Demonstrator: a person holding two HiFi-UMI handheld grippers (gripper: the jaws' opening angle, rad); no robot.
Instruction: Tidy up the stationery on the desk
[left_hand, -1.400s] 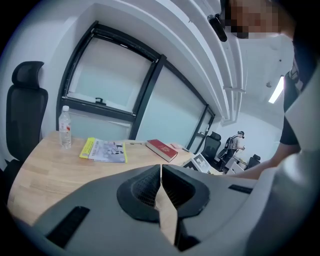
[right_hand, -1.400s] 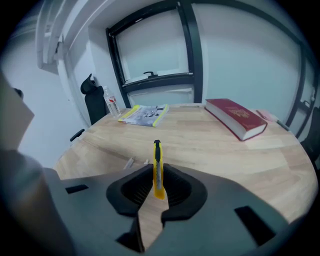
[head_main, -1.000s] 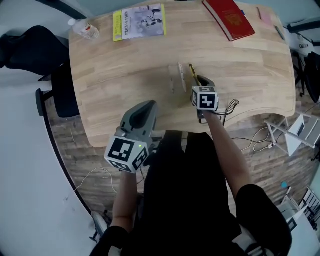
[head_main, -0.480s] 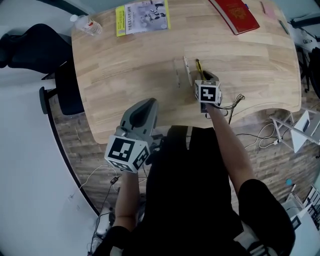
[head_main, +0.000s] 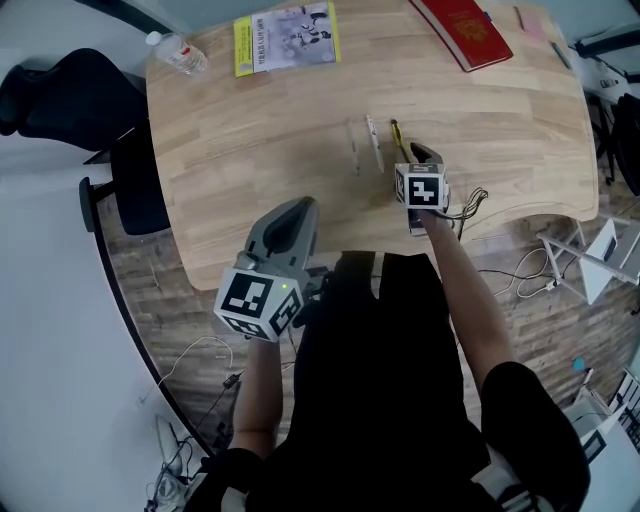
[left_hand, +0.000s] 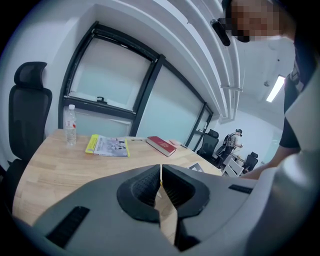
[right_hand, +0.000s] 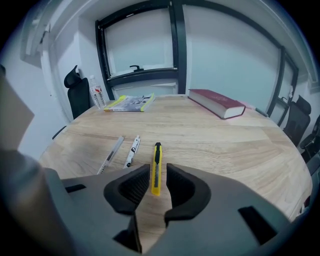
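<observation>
Three slim items mid-desk (head_main: 250, 150), side by side: knife (right_hand: 157, 167), then to its left white pen (right_hand: 132, 150) and clear pen (right_hand: 111, 155). Farther back: magazine (head_main: 287, 38), bottle (head_main: 178, 55), red book (head_main: 462, 30). Black chair (head_main: 60, 100) off desk's left side, cables (head_main: 520, 275) on floor at right.

Directly over knife's near end, right gripper (head_main: 420, 152), its body covering that end in head view. Jaws apart, just been opening. Knife flat on desk between them, gap on either side, pads not pressing. At near desk edge, left gripper (head_main: 300, 207), well apart from all three items, jaws together, empty.

Right gripper view only: knife's full length, its place between the jaws, windows (right_hand: 220, 55) behind desk. Head view only: far part of knife past the gripper, both marker cubes (head_main: 420, 187), cables, layout of whole desk. Left gripper view only: closed jaw line up close, person (left_hand: 234, 142) far off among office chairs. Pens and knife out of sight there, behind jaws.

Knife: long axis running away from the body, in line with right gripper. Black tip at far end, toward windows, yellow body at near end. Roughly parallel with both pens, clear pen angled off slightly to the left.
</observation>
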